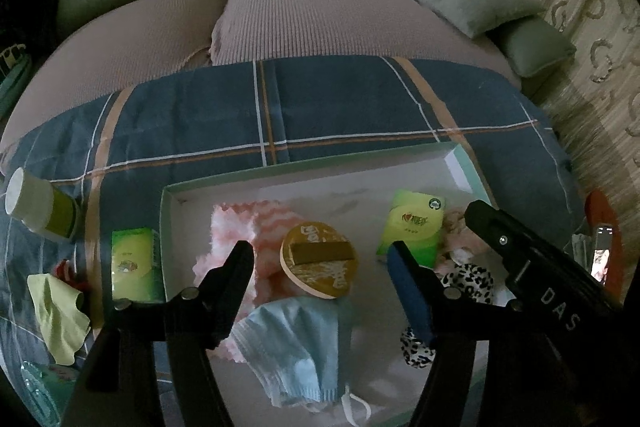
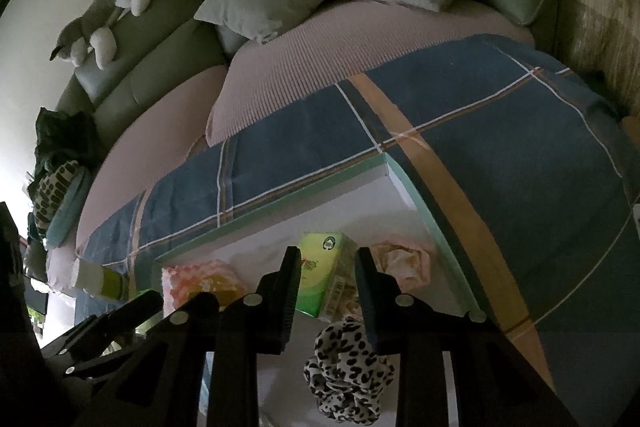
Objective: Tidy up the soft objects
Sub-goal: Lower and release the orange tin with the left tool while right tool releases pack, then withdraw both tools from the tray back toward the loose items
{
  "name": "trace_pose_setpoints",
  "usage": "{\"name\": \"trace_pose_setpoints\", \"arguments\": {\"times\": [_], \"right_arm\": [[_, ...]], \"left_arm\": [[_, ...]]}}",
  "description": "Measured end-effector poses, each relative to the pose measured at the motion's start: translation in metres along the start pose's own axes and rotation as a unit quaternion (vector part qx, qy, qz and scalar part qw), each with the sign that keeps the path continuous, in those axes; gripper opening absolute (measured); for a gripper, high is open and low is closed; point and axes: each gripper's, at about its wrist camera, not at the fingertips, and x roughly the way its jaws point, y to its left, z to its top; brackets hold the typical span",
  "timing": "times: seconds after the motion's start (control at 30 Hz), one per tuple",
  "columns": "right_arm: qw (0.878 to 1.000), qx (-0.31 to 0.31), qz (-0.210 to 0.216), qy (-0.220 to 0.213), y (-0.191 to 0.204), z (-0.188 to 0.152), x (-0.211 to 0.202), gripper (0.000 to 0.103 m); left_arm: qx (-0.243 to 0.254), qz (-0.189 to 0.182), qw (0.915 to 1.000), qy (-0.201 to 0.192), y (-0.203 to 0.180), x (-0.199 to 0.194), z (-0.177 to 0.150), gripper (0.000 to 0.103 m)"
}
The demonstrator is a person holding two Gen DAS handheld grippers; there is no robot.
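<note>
1. The left gripper (image 1: 322, 267) is held released above the crumpled blue face mask (image 1: 296, 343), which lies free in the white box (image 1: 452, 163).
2. The right gripper (image 2: 328, 291) is kept narrowly parted and empty above the leopard scrunchie (image 2: 348, 371).
3. A straight upward withdrawal is advised, lest the mask's ear loops be snagged.

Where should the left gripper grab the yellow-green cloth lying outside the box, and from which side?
Probably from above, at the raised crumpled fold of the yellow-green cloth. It lies loose and mostly flat on the plaid blanket, so a flat edge gives the fingers little to pinch. The green packet and the box wall crowd the far side, so keep the left gripper clear of them.
</note>
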Motion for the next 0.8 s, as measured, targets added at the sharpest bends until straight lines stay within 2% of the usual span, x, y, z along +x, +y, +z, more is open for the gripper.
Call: {"name": "trace_pose_setpoints", "arguments": {"times": [0.27, 0.43, 0.5, 0.53, 0.57, 0.6, 0.63, 0.67, 0.8], "right_arm": [[1.0, -0.002, -0.006, -0.014, 0.001, 0.001, -0.008, 0.03], [1.0, -0.009, -0.018, -0.006, 0.004, 0.0, -0.004, 0.03], [1.0, -0.014, -0.025, -0.003, 0.005, 0.0, -0.002, 0.03], [0.999, -0.016, -0.029, -0.001, 0.006, -0.001, -0.002, 0.032], [0.999, -0.018, -0.032, 0.0, 0.007, -0.001, 0.0, 0.033], [0.999, -0.02, -0.035, 0.002, 0.007, -0.001, 0.001, 0.04], [0.999, -0.022, -0.038, 0.004, 0.008, -0.002, 0.001, 0.052], [0.999, -0.023, -0.041, 0.005, 0.008, -0.002, 0.002, 0.058], [0.998, -0.031, -0.047, 0.005, 0.011, -0.003, 0.003, 0.062]], "left_arm": [[-0.021, 0.005, 0.9997, -0.009, 0.014, -0.01, 0.003, 0.071], [-0.061, 0.017, 0.9977, -0.021, 0.036, -0.015, 0.004, 0.071], [-0.079, 0.028, 0.9961, -0.027, 0.046, -0.016, 0.005, 0.078], [-0.089, 0.033, 0.9951, -0.03, 0.052, -0.017, 0.005, 0.083], [-0.095, 0.036, 0.9943, -0.032, 0.056, -0.017, 0.005, 0.083], [-0.101, 0.039, 0.9935, -0.033, 0.06, -0.017, 0.005, 0.083], [-0.108, 0.042, 0.9927, -0.033, 0.065, -0.017, 0.005, 0.083], [-0.114, 0.046, 0.9919, -0.034, 0.069, -0.017, 0.005, 0.083], [-0.128, 0.055, 0.9897, -0.031, 0.079, -0.015, 0.005, 0.083]]}}
